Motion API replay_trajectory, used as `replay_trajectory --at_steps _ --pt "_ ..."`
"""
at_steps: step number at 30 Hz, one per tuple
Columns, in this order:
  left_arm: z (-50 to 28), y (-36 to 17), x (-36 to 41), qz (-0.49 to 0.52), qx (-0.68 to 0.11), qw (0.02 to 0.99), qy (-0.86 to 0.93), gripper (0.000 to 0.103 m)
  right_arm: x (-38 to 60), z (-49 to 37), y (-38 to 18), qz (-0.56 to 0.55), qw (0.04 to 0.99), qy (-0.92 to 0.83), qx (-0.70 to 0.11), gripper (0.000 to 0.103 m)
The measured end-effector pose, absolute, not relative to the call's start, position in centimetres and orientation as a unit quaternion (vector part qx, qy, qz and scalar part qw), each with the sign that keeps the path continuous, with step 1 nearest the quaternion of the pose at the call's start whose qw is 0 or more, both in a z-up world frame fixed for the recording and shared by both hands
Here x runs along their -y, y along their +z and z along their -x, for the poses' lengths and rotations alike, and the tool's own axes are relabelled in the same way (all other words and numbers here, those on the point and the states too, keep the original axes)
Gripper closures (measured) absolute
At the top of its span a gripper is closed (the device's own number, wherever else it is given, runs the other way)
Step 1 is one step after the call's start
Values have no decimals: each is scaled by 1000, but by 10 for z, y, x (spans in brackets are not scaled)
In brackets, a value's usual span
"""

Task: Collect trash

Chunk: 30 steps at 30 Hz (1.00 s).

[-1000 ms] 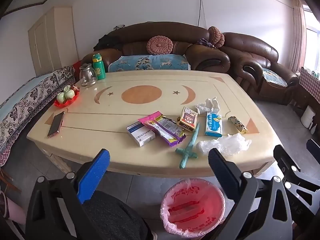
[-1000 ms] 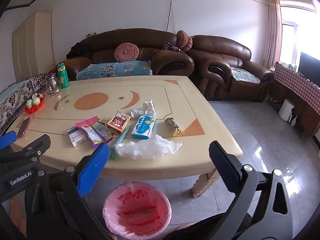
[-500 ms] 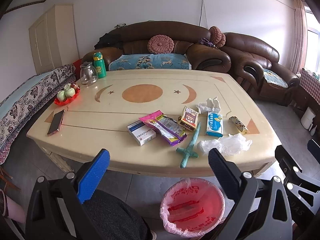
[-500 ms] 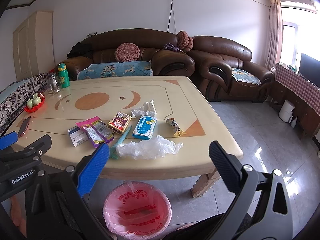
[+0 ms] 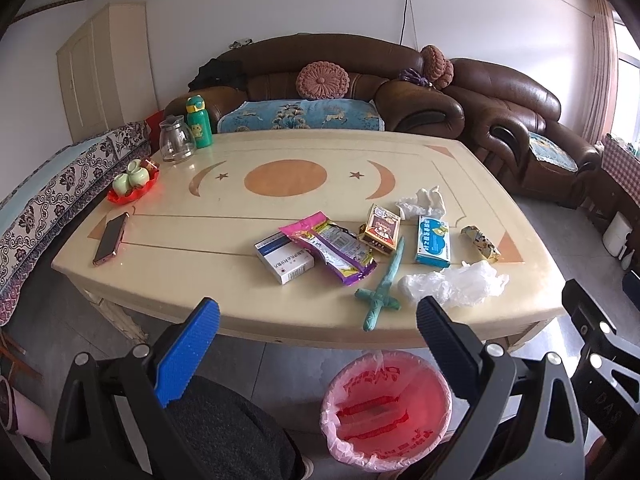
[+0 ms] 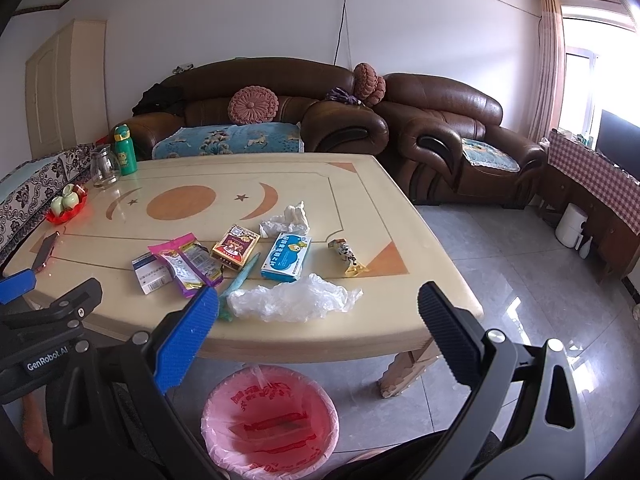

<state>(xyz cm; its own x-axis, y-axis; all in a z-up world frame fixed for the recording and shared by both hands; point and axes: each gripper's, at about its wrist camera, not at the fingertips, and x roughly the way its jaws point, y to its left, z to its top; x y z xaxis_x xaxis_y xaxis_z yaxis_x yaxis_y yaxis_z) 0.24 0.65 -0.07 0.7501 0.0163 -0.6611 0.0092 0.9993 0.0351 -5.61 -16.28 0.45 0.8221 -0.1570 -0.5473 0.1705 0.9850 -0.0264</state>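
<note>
Trash lies on the cream table (image 5: 180, 248): a clear plastic bag (image 5: 454, 283) (image 6: 294, 298), a crumpled tissue (image 5: 424, 202) (image 6: 286, 220), a pink and purple wrapper (image 5: 332, 246) (image 6: 188, 258), a candy wrapper (image 5: 480, 242) (image 6: 346, 256), a white box (image 5: 284, 261), a red box (image 5: 380, 229), a blue box (image 5: 433, 240) and a green toy sword (image 5: 382, 288). A bin with a pink bag (image 5: 386, 404) (image 6: 270, 420) stands on the floor below the near edge. My left gripper (image 5: 316, 340) and right gripper (image 6: 318, 320) are open and empty, short of the table.
A phone (image 5: 111, 238), a red tray with green cups (image 5: 134, 184), a glass jug (image 5: 176, 144) and a green bottle (image 5: 199, 120) are at the table's left and far side. Brown sofas (image 5: 340, 84) stand behind. A tiled floor (image 6: 520, 288) lies to the right.
Both grippers have drifted slightly toward the table. Nothing on the table has moved.
</note>
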Motion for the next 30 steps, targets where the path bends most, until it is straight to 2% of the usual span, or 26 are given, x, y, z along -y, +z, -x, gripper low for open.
replay_trajectory --at_steps 30 --pt "-21 -13 -16 -39 -359 933 7 6 161 43 -8 -4 958 -74 -277 6"
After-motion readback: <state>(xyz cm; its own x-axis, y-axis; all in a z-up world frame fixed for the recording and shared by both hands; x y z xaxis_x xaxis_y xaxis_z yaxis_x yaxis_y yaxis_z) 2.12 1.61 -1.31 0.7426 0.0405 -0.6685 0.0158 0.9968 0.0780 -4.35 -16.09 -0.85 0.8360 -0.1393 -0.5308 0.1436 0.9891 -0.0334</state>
